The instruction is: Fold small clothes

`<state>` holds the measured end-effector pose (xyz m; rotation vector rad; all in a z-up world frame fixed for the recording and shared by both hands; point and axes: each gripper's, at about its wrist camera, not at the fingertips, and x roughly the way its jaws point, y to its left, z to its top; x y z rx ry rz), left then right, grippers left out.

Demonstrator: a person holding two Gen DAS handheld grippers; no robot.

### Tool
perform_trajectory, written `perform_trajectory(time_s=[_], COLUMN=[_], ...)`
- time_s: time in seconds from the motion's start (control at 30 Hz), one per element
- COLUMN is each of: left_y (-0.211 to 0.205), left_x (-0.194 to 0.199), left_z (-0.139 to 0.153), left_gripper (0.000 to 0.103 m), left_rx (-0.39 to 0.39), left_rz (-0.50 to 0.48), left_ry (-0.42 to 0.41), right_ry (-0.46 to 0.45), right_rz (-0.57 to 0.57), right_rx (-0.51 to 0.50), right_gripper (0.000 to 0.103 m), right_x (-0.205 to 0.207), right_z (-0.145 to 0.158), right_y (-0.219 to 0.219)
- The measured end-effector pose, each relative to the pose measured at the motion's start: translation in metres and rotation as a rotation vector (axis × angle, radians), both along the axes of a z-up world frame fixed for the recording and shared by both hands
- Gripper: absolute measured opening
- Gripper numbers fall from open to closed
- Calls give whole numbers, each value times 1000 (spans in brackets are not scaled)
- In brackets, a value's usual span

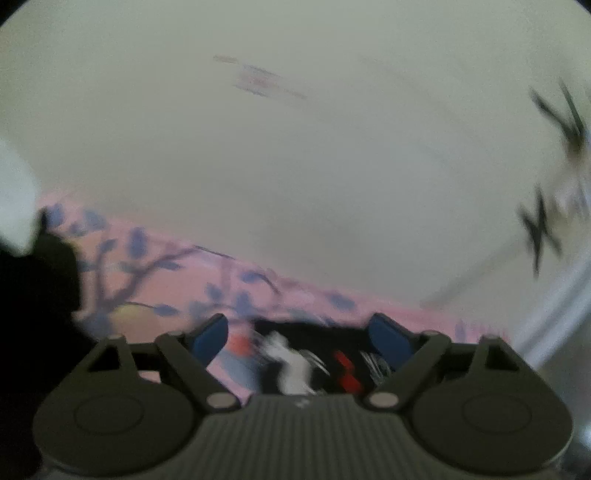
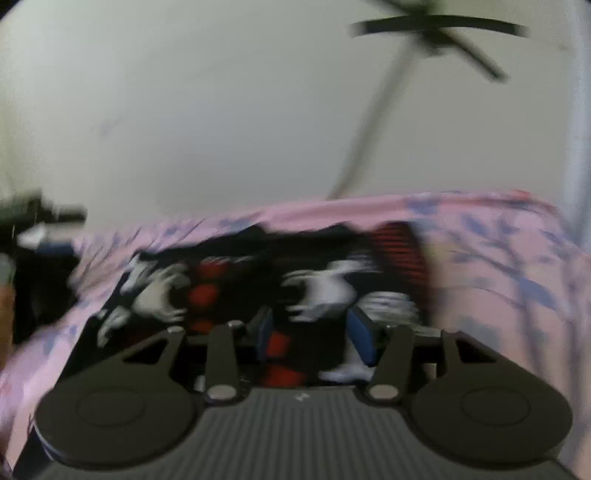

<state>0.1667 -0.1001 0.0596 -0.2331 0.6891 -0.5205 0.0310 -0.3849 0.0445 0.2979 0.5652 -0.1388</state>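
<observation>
- R gripper [image 2: 308,334] over pink garment [image 2: 480,266] w/ black/red/white print [image 2: 236,280]; blue pads [image 2: 360,338] apart, not pressing cloth.
- White table [image 2: 221,110] behind; black X marks [image 2: 436,26]. Pic blurred.

Dark grey ribbed left gripper [image 1: 300,338], round pivot discs, blue fingertip pads [image 1: 208,338]

No legible text, brand, number or label anywhere in either view. Only a faint, smeared purplish mark [image 1: 258,79] on the pale table [image 1: 295,166], too blurred to read as letters, and a small white emblem [image 2: 303,397] on the ribbed grey gripper body, too tiny to make out. Printed black, white and red graphic [image 2: 258,288] on the pink garment [image 2: 498,266], motion-blurred, with no readable words.
</observation>
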Motion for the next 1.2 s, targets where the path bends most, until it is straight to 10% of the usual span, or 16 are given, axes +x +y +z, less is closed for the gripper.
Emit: perform_trajectory(time_s=[0.23,0.37,0.47,0.63,0.77,0.8,0.83,0.9,1.13,1.17,1.2], left_y=[-86,-89,-83,-89,-106,-103,-100,-93,-70,-76,-79], left_x=[-26,-23,-29,-60,-28,-30,-33,-38,-40,-38,-37], left_z=[-24,-46,-39,-12,-56,-56,-50,-43,-27,-28,-30], left_gripper=[85,42,18,23,35,40,57,95,80,73,68], left_rx=[182,186,159,222,366,363,366,361,227,229,244], left_rz=[-245,-243,-216,-181,-174,-164,-158,-122,-59,-67,-81], left_ry=[115,180,98,-263,-73,-95,-119,-177,-229,-230,-225], right_ry=[-32,15,41,-131,25,2,-22,-88,-37,-16,20], right_rz=[-150,-114,-114,-199,-221,-225,-245,-281,-128,-111,-108], right_rx=[103,140,98,15,-65,-60,-56,-31,25,17,-7], right_gripper=[62,61,23,16,19,33,57,61,70,67,36], right_x=[4,39,56,34,58,55,50,35,13,14,16], right_z=[-4,-19,-35,-25,-36,-35,-33,-29,-20,-21,-24], right_y=[-67,-73,-63,-58,-52,-52,-53,-57,-47,-44,-42])
